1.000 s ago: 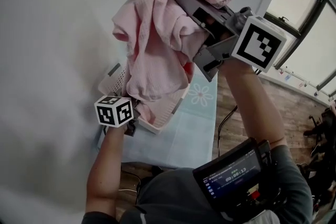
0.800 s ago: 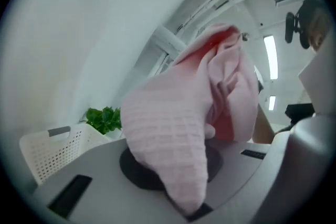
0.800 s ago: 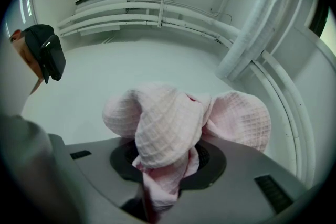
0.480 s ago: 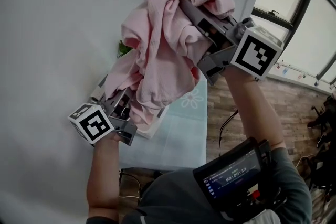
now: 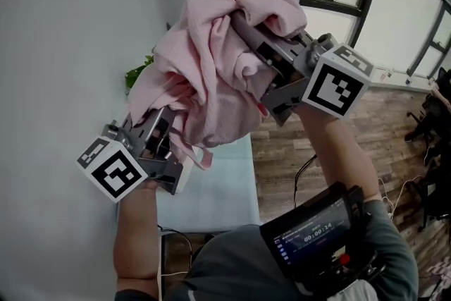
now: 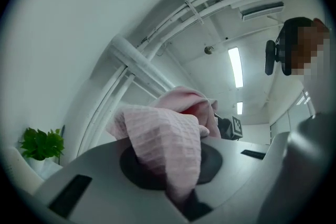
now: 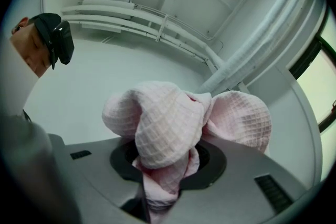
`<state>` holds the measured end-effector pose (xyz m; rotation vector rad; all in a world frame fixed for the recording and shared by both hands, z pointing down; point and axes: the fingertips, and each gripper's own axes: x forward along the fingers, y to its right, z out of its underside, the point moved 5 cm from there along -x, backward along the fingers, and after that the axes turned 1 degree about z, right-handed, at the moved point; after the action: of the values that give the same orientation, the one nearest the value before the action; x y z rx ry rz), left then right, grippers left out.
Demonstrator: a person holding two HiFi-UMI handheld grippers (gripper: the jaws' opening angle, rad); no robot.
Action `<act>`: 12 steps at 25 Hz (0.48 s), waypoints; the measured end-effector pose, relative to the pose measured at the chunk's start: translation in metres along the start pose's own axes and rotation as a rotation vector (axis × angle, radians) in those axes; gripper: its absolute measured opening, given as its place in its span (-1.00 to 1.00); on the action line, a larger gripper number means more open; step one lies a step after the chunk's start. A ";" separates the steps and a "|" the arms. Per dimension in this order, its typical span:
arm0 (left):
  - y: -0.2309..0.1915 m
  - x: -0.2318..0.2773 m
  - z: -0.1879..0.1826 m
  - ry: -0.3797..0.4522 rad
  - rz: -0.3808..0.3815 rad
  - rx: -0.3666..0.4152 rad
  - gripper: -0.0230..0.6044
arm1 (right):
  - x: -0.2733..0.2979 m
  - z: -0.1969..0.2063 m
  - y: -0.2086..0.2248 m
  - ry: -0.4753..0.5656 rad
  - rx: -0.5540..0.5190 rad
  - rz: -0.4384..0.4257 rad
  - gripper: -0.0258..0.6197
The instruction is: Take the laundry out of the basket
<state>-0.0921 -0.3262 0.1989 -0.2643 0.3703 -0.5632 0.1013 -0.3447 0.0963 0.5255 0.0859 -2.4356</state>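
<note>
**Head view.** A pink waffle-weave cloth point(image 5: 211, 74) hangs bunched in mid-air at the upper centre of the frame, carried between both grippers. The right gripper point(image 5: 248, 28) enters the top of the bundle from the centre right. The left gripper point(image 5: 163, 122) takes the lower edge of the bundle at the lower left. Beneath the cloth, at lower centre, lies a bare stretch of pale-blue table top point(image 5: 215, 190). The cloth appears to hang clear of it. A green plant point(image 5: 137, 74) shows just left of the bundle, and a wooden floor point(image 5: 296, 144) fills the right side. No basket appears in this frame.

**Left gripper view.** The jaws stand almost together, pinching a thin fold of the cloth at bottom centre. The rest of the fabric rises in a rounded fold towards mid-frame. The plant sits at the lower left.

**Right gripper view.** The jaws are clamped on a thicker wad of the same cloth at bottom centre. Above them the fabric swells into two lobes across the middle of the frame.

**Progress.** This item seems fully lifted out of the basket and held aloft by both grippers. It is not yet set down anywhere. With the basket out of every view, it cannot be told whether more laundry remains inside it.
</note>
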 end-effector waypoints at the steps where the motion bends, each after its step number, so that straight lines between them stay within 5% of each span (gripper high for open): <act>1: -0.002 0.009 -0.001 -0.011 0.019 0.011 -0.78 | -0.003 0.004 0.006 -0.003 0.000 0.017 -0.50; 8: -0.002 0.071 0.019 -0.085 0.155 0.075 -0.78 | -0.043 0.027 0.043 -0.028 -0.021 0.161 -0.50; 12: 0.076 0.097 0.058 -0.141 0.173 0.090 -0.78 | -0.128 0.006 0.031 -0.048 -0.036 0.204 -0.50</act>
<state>0.0434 -0.3104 0.1987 -0.1820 0.2283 -0.3874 0.2103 -0.2966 0.1539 0.4373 0.0531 -2.2421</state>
